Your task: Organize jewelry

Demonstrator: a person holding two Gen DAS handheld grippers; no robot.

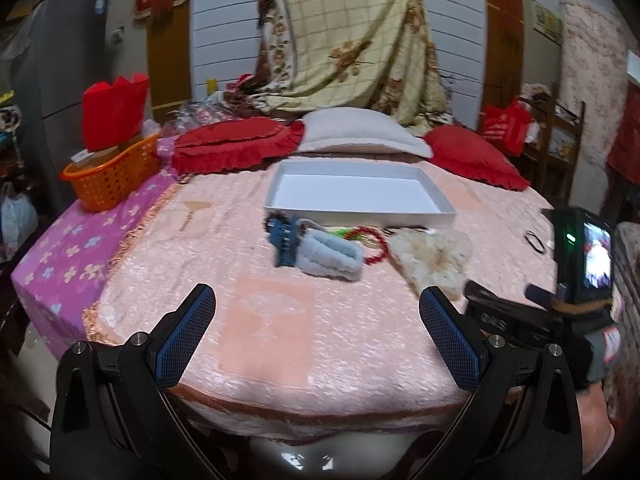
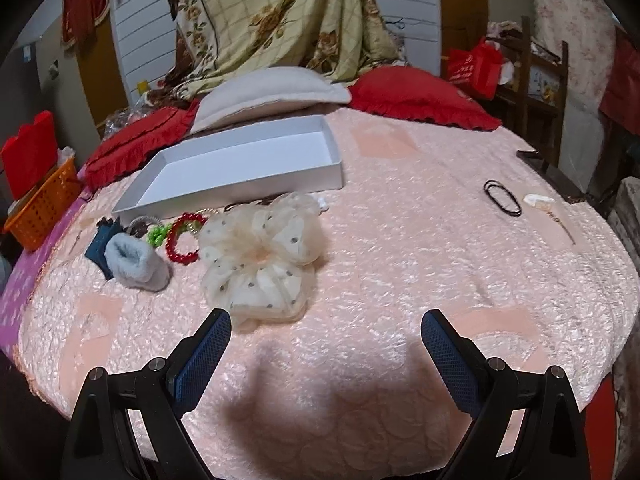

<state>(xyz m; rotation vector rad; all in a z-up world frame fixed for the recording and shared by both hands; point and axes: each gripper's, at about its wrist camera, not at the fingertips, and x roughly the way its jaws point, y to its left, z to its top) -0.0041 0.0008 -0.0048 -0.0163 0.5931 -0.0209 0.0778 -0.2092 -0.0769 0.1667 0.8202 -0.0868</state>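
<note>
An empty white tray (image 1: 436,213) (image 2: 280,184) lies on the pink bedspread. In front of it lies a cluster: a dark blue claw clip (image 1: 285,240) (image 2: 100,242), a fluffy light blue band (image 1: 332,258) (image 2: 134,262), green beads (image 2: 158,234), a red bead bracelet (image 1: 376,254) (image 2: 182,240) and a cream dotted scrunchie (image 1: 430,258) (image 2: 260,260). Black hair ties (image 2: 502,197) (image 1: 535,241) lie apart at the right. My left gripper (image 1: 318,320) is open and empty, short of the cluster. My right gripper (image 2: 326,344) is open and empty, just below the scrunchie.
Red cushions (image 1: 236,142) (image 2: 424,96) and a grey pillow (image 1: 360,132) lie behind the tray. An orange basket (image 1: 112,176) with a red bag stands at the bed's left edge. A small cream piece (image 2: 538,201) lies beside the hair ties. A wooden chair (image 2: 540,80) stands at the right.
</note>
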